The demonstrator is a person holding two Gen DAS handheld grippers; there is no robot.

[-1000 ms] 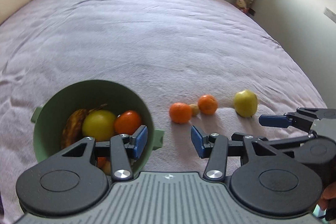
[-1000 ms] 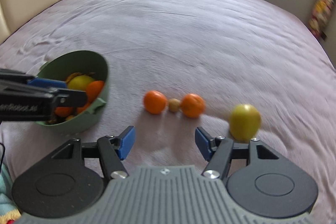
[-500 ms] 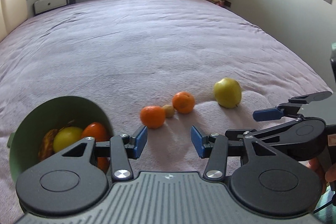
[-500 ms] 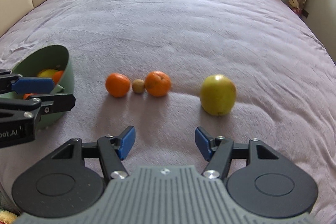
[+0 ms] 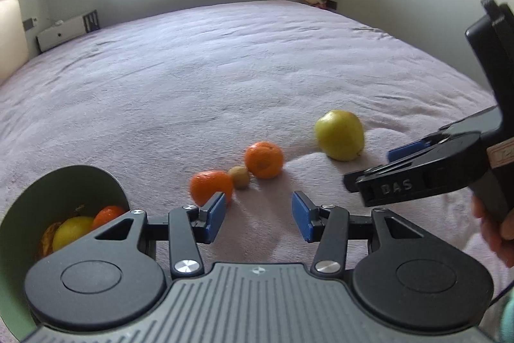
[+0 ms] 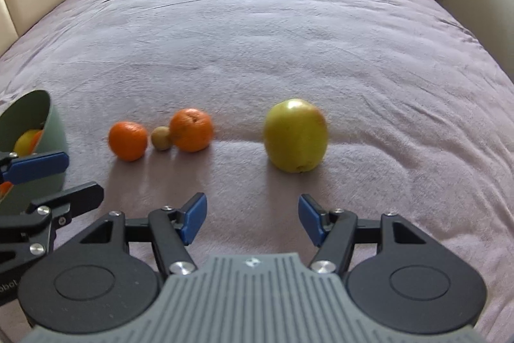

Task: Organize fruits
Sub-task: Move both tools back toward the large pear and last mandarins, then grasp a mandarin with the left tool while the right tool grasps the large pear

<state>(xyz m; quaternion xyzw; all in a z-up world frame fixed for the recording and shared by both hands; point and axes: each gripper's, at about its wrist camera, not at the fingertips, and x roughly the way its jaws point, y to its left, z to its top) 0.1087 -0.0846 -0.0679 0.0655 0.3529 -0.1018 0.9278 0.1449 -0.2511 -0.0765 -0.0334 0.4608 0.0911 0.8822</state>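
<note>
Lying just ahead and slightly right of the empty, half-open right gripper (image 6: pixel 251 222), the green apple (image 6: pixel 295 135) sits nearer it than the likewise empty, half-open left gripper (image 5: pixel 257 216).

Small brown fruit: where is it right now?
On the bedspread, the small brown fruit sits between two oranges, touching the right orange, with the left orange just beside it.
</note>
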